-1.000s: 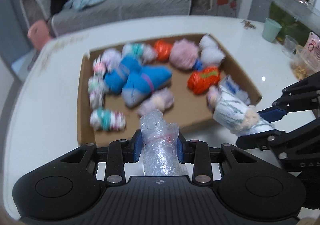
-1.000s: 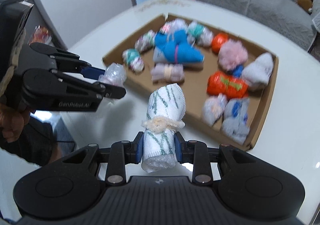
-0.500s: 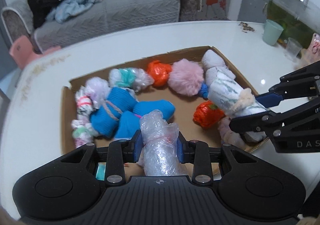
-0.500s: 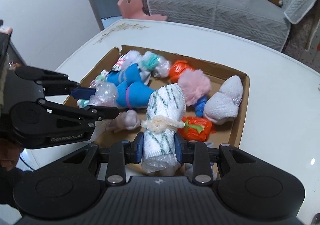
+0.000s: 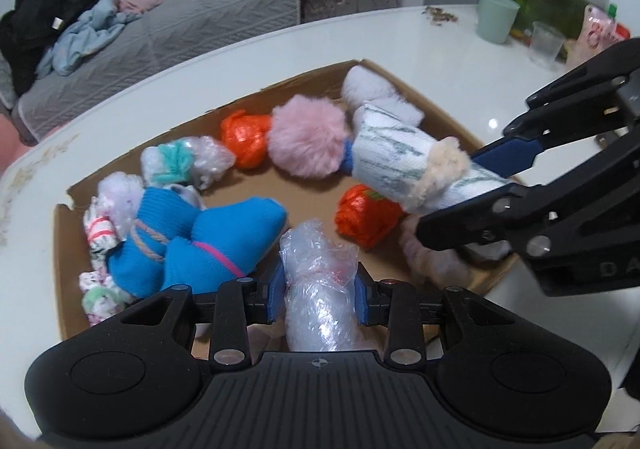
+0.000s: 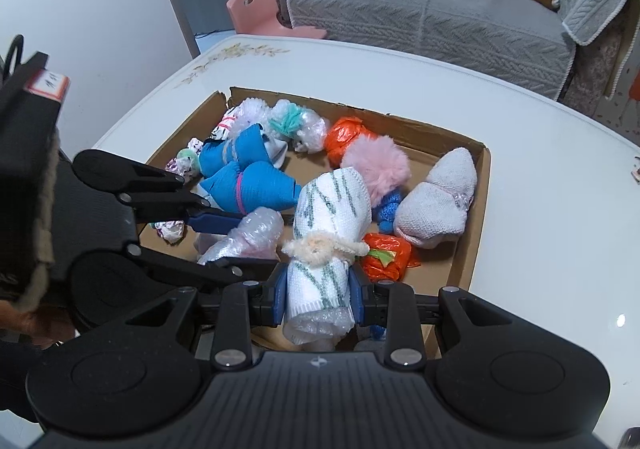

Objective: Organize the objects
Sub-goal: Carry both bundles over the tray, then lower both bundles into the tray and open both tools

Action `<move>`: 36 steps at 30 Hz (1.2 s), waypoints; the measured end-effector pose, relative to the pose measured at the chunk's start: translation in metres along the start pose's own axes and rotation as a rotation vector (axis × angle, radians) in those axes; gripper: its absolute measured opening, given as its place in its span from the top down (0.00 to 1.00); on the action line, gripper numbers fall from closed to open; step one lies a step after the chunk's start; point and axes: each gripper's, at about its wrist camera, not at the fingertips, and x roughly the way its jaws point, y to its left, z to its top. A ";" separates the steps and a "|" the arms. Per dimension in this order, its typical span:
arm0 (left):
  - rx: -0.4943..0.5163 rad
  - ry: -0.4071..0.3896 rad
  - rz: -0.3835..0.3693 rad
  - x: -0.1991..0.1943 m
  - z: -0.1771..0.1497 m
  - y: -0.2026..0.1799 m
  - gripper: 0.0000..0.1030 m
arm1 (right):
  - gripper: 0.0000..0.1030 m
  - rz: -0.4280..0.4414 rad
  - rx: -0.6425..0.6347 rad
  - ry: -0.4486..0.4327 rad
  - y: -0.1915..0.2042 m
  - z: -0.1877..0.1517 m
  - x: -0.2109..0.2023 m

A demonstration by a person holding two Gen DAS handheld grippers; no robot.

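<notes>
Holding two bundles over the cardboard box (image 6: 478, 185) rn, one per hand. My left gripper (image 5: 319, 291) is clamped on a clear bubble-wrap roll (image 5: 318, 281) w/ a bit of red band on it, blue pads pressed into both sides. My right gripper (image 6: 319, 289) is squeezed tight on a white knit sock roll (image 6: 326, 225) w/ grey-green streaks, tied round the middle w/ fuzzy cream yarn (bubble wrap pokes out the near end). Both rolls hang above the near part of the box, just beside each other; can't tell if they touch.

Box sits on the white table (image 6: 540, 177) and it's already pretty full:
- two bright blue sock bundles (image 5: 200, 241) on the left side, one w/ a pink band
- pink fluffy pompom (image 5: 308, 137) near the back wall
- two orange plastic-wrapped balls, one at the back (image 5: 242, 137), one nearer the front (image 5: 362, 215)
- pale knit bundle (image 6: 438, 205) in the far right corner
- small clear-wrapped one w/ teal yarn (image 5: 180, 163)

Green cup (image 5: 496, 17) sits well apart, at the table's far edge. Grey sofa (image 6: 440, 21) w/ clothes behind.
</notes>
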 end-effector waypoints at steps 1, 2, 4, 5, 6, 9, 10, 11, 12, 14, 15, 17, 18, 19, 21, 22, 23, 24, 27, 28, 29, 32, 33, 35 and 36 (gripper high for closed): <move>0.001 0.003 0.007 -0.001 0.000 0.001 0.60 | 0.73 0.000 -0.005 0.002 0.001 0.000 0.001; -0.001 0.006 0.015 -0.001 0.000 0.003 0.60 | 0.73 0.002 -0.011 0.003 0.003 0.000 0.002; -0.009 0.013 0.033 -0.002 -0.001 0.007 0.60 | 0.73 0.010 -0.021 0.002 0.006 0.001 0.003; -0.010 0.016 0.037 -0.002 -0.002 0.010 0.60 | 0.73 0.012 -0.028 0.003 0.009 0.002 0.004; -0.007 0.017 0.043 -0.002 -0.003 0.012 0.60 | 0.73 0.016 -0.033 0.006 0.010 0.002 0.005; 0.003 0.021 0.055 -0.003 -0.004 0.014 0.60 | 0.73 0.020 -0.045 0.025 0.013 0.004 0.013; 0.003 0.023 0.054 -0.003 -0.004 0.015 0.60 | 0.73 0.019 -0.051 0.033 0.014 0.004 0.017; 0.003 0.023 0.052 -0.003 -0.004 0.015 0.60 | 0.73 0.020 -0.058 0.041 0.015 0.004 0.020; 0.012 0.026 0.057 -0.002 -0.004 0.015 0.59 | 0.73 0.025 -0.066 0.049 0.017 0.004 0.023; 0.030 0.026 0.059 -0.001 -0.005 0.014 0.59 | 0.73 0.021 -0.077 0.060 0.017 0.005 0.028; 0.030 0.026 0.057 -0.001 -0.005 0.014 0.59 | 0.73 0.021 -0.075 0.068 0.016 0.005 0.032; 0.033 0.029 0.055 0.000 -0.005 0.014 0.59 | 0.73 0.018 -0.072 0.079 0.013 0.005 0.035; 0.039 0.029 0.056 0.001 -0.004 0.014 0.59 | 0.73 0.019 -0.073 0.081 0.012 0.005 0.036; 0.042 0.030 0.058 0.001 -0.004 0.014 0.59 | 0.73 0.020 -0.075 0.081 0.012 0.004 0.035; 0.046 0.029 0.062 0.002 -0.005 0.012 0.58 | 0.73 0.020 -0.078 0.083 0.012 0.004 0.034; 0.048 0.027 0.065 0.002 -0.006 0.011 0.58 | 0.73 0.019 -0.080 0.085 0.012 0.003 0.034; 0.048 0.027 0.066 0.002 -0.006 0.011 0.57 | 0.73 0.018 -0.081 0.087 0.012 0.002 0.035; 0.047 0.026 0.067 0.002 -0.007 0.011 0.57 | 0.73 0.017 -0.082 0.090 0.012 0.002 0.035; 0.046 0.025 0.069 0.002 -0.007 0.011 0.57 | 0.73 0.017 -0.088 0.092 0.011 0.003 0.036; 0.045 0.025 0.070 0.002 -0.007 0.011 0.57 | 0.73 0.015 -0.094 0.093 0.011 0.004 0.037; 0.047 0.025 0.072 0.002 -0.007 0.010 0.57 | 0.73 0.012 -0.098 0.095 0.011 0.004 0.038; 0.057 0.024 0.075 0.003 -0.007 0.008 0.53 | 0.73 0.013 -0.105 0.099 0.010 0.005 0.039; 0.067 0.024 0.077 0.003 -0.007 0.007 0.51 | 0.73 0.011 -0.109 0.100 0.011 0.005 0.039; 0.081 0.024 0.079 0.003 -0.008 0.005 0.47 | 0.73 0.012 -0.117 0.099 0.011 0.004 0.038; 0.084 0.023 0.069 0.003 -0.008 0.004 0.37 | 0.71 0.012 -0.121 0.100 0.011 0.003 0.038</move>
